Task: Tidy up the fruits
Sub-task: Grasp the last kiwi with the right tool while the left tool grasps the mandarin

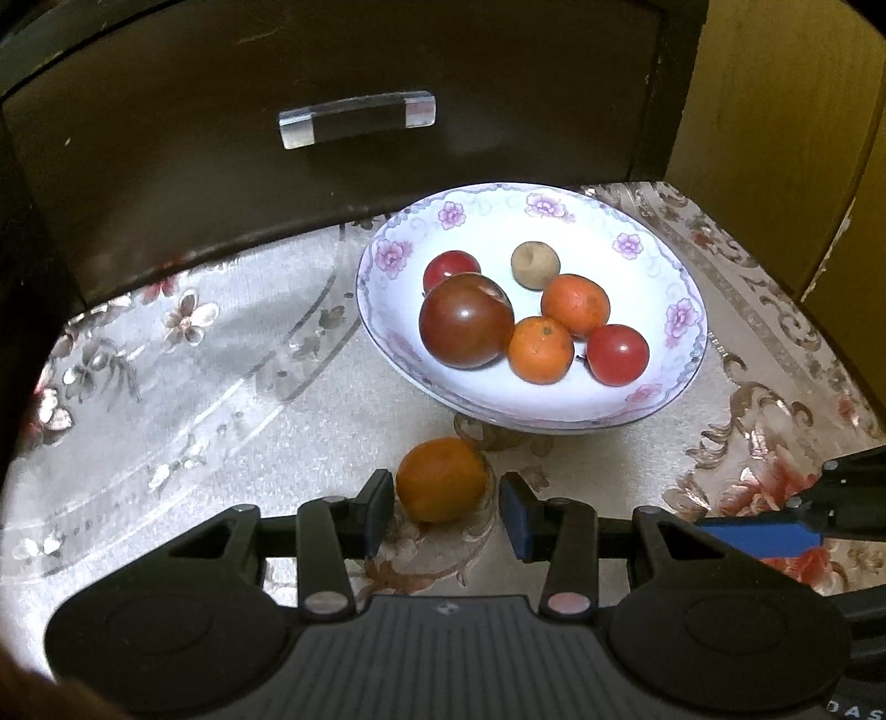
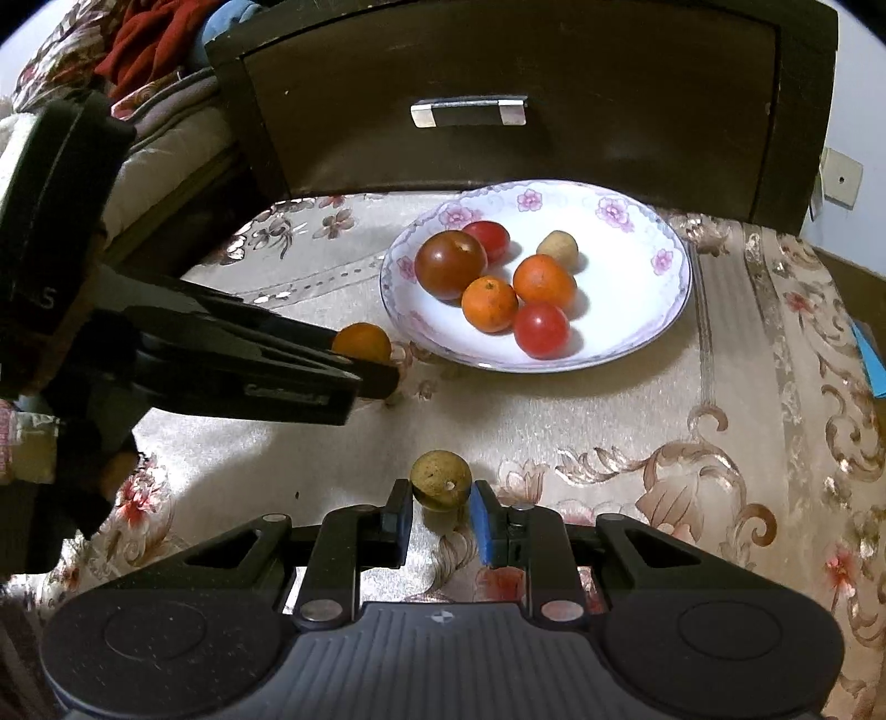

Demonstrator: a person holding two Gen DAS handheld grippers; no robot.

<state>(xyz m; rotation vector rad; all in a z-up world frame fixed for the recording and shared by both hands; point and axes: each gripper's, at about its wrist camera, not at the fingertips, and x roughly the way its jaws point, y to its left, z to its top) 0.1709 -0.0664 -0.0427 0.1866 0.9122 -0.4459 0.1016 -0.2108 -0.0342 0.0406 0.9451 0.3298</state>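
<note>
A white floral plate (image 1: 653, 266) (image 2: 653, 310) holds a large dark tomato (image 1: 466, 320), two small red tomatoes, two oranges and a tan longan. An orange (image 1: 442, 479) (image 2: 362, 342) lies on the cloth in front of the plate, between the open fingers of my left gripper (image 1: 446, 512); the left pad touches it, the right pad stands slightly apart. A brownish-green round fruit (image 2: 441, 478) lies on the cloth between the fingers of my right gripper (image 2: 441, 518), with small gaps on both sides. The left gripper (image 2: 382, 376) also shows in the right wrist view.
A dark wooden drawer front (image 1: 277, 183) with a clear handle (image 1: 357, 118) stands right behind the plate. The patterned tablecloth (image 2: 720, 471) covers the surface. A bed with clothes (image 2: 149, 50) lies at the left. The right gripper's blue pad (image 1: 764, 534) shows at the left view's right edge.
</note>
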